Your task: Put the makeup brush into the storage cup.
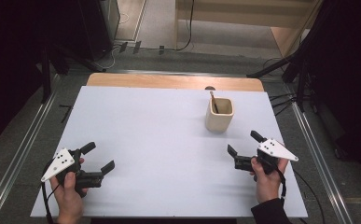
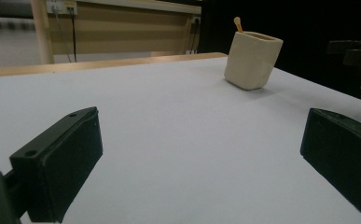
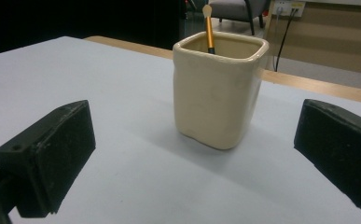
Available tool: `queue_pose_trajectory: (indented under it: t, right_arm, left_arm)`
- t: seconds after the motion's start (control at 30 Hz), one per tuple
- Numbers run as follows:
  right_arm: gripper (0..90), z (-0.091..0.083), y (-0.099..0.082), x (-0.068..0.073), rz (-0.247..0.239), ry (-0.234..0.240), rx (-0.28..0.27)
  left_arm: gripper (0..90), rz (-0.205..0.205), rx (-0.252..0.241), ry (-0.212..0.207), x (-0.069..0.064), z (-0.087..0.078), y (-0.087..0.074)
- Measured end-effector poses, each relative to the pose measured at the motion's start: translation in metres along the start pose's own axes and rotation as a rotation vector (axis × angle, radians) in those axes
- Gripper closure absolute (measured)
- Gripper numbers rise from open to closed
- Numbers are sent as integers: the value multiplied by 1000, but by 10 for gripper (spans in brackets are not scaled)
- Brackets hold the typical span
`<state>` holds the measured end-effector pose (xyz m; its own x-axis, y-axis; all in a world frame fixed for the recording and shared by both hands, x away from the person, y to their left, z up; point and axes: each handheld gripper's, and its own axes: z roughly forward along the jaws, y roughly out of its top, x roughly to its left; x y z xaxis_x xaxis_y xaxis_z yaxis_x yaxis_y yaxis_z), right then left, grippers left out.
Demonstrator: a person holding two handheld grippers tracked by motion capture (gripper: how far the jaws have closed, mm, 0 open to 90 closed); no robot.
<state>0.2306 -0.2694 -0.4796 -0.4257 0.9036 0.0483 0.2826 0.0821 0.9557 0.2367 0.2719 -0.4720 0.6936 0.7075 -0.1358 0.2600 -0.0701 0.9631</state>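
— High view first: any writing to read?
— None legible. A cream squarish ceramic cup (image 1: 219, 115) stands upright on the white table top (image 1: 159, 140), right of centre in the upper half.
— Inside it?
— A slim orange-handled stick (image 3: 209, 29), pale tip up, leaning on the far rim.
— Grippers?
— Left gripper (image 1: 99, 157) lower left, right gripper (image 1: 243, 143) lower right; both jaws spread wide, holding nothing.

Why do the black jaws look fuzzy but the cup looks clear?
In the right gripper view the jaws sit nearest the lens and blur, while the cream cup is sharp with a soft shadow; in the left gripper view both look slightly soft.
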Motion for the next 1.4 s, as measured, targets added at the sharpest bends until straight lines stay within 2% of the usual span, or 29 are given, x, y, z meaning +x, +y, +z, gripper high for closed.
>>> queue_pose_trajectory:
  t: [0.43,1.4]
  right_arm:
    - [0,-18,-4,2,4,6,-5]
    - [0,-46,-12,-5,10,5,-3]
  left_arm:
    - [0,3,1,1,-1,0,0]
    - [0,-5,-5,7,0,-1,0]
